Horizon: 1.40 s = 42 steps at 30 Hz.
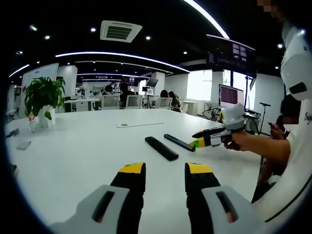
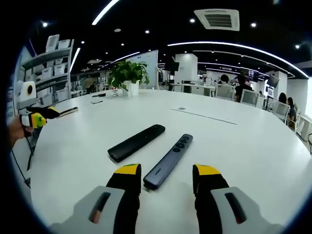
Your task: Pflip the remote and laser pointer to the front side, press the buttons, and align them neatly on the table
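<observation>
Laser pointer (image 2: 168, 161), buttons up, lay on the white table (image 2: 253, 151) with its near end between the right gripper (image 2: 167, 179)'s spread jaws, untouched. Black remote (image 2: 136, 142) lay just left, roughly parallel. Left gripper (image 1: 165, 177) hovered spread, well short of both. Potted plant (image 2: 127, 74) stood far back.

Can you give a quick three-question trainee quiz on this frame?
1. True or false: the laser pointer lies with its buttons facing up.
2. In the right gripper view, what does the remote lie on: A) the white table, B) a tray, C) a chair?
3. Fill in: both the left gripper and the right gripper are ____ and hold nothing.

Key: 1 true; 2 A; 3 open.
</observation>
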Available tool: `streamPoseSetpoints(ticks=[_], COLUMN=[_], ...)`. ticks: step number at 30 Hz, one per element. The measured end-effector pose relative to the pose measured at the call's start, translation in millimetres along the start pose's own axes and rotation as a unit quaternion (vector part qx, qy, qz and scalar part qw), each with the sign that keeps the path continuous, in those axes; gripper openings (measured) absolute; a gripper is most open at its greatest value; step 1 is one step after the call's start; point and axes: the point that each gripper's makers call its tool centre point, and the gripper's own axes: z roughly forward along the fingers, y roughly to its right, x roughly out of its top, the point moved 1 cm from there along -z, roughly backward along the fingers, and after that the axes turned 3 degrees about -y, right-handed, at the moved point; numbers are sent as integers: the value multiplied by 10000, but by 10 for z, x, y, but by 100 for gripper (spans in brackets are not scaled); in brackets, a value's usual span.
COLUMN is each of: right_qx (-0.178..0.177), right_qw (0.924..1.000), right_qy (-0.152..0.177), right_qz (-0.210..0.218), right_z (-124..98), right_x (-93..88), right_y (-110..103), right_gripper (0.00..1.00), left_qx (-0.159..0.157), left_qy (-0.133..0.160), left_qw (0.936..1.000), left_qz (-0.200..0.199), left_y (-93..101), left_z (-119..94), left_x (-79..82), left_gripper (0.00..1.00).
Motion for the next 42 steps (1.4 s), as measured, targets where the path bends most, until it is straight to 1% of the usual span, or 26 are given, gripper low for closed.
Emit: streamPoseSetpoints(ticks=[5, 12, 15, 18, 22, 28, 37, 42], right_qx=[37, 37, 45, 65, 98, 105, 160, 144], right_qw=[10000, 10000, 10000, 10000, 9999, 9999, 9998, 9996], right_qy=[78, 49, 29, 37, 35, 89, 119, 185], right_qz=[-28, 0, 73, 54, 71, 96, 76, 186], right_z=[-17, -43, -49, -63, -88, -164, -250, -286], right_x=[43, 46, 30, 34, 41, 80, 63, 68], right_y=[-1, 18, 33, 30, 33, 80, 70, 109], right_gripper=[46, 46, 46, 46, 45, 45, 45, 44], left_qx=[33, -36, -38, -32, -52, -101, -84, -27], left_qy=[11, -43, -17, -3, -47, -12, -87, -50], left_qw=[10000, 9999, 9999, 9999, 9999, 9998, 9998, 9999], left_qz=[17, 143, 167, 157, 150, 174, 130, 140], left_y=[-6, 75, 83, 79, 83, 114, 116, 90], left_z=[-15, -24, -34, -33, 9, 48, 51, 20], left_x=[22, 32, 59, 69, 53, 95, 34, 60], left_gripper=[34, 34, 34, 34, 33, 33, 33, 33])
